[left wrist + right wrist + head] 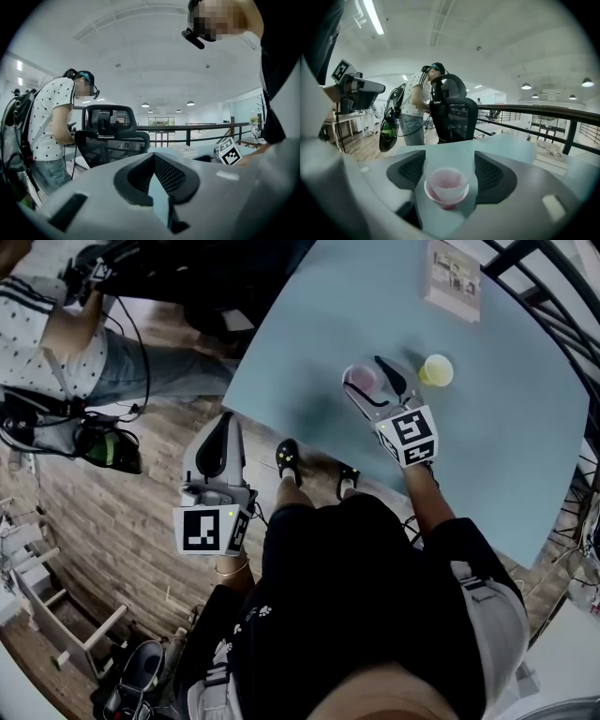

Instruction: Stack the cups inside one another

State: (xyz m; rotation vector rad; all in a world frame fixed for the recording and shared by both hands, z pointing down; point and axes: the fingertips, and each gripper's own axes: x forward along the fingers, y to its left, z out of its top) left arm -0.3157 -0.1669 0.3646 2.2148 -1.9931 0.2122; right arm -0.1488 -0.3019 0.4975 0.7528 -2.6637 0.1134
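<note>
On the table point(506, 446), pink cup point(446, 185) clamped in right tongs point(366, 373), left tongs point(223, 420) closed and empty

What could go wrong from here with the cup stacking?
The pink cup is gripped by the right hand-held gripper; squeezing harder could buckle it. The yellow cup stands close beside it and could get knocked over. The left hand-held gripper hangs off the table, too far to steady anything.

Cup point(362, 380) in right gripper point(367, 371), second cup point(436, 370) just right on table point(309, 343), booklet point(453, 279) behind.
</note>
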